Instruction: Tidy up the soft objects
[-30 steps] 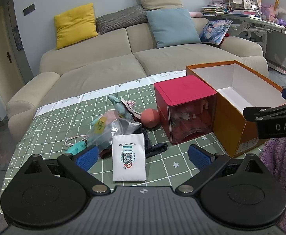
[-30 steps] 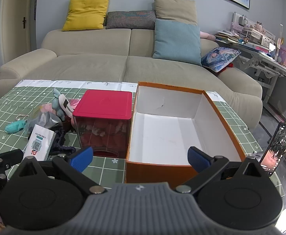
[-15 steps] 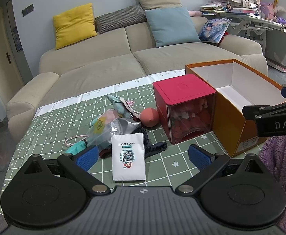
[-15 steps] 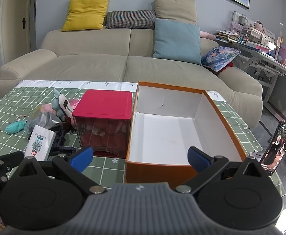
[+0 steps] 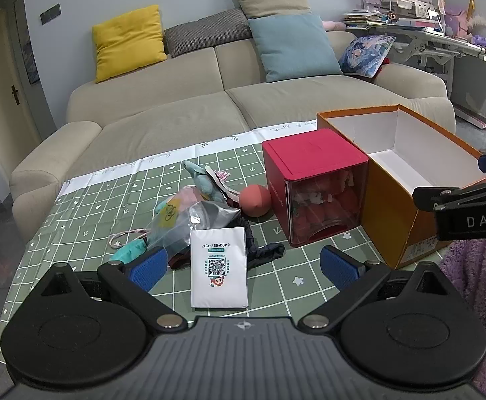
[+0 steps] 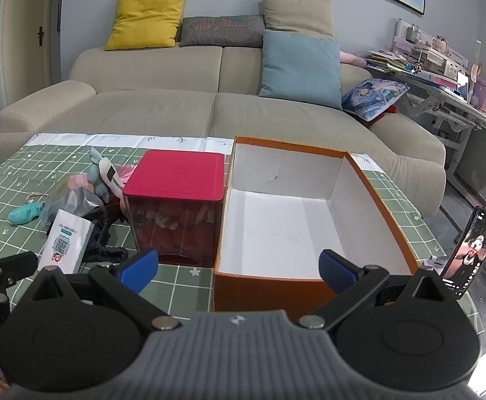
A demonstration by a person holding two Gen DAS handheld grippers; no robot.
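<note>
My left claw (image 5: pixel 243 265) hangs wide open and empty, the white packet (image 5: pixel 218 266) lying dead ahead between its fingers, long axis toward me. My right claw (image 6: pixel 238 268), equally open, faces the empty orange box (image 6: pixel 381 215).

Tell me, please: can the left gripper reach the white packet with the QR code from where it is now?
Probably yes. The left gripper is open, and the white packet lies flat on the tablecloth right ahead, between its fingers, with nothing covering it.
</note>
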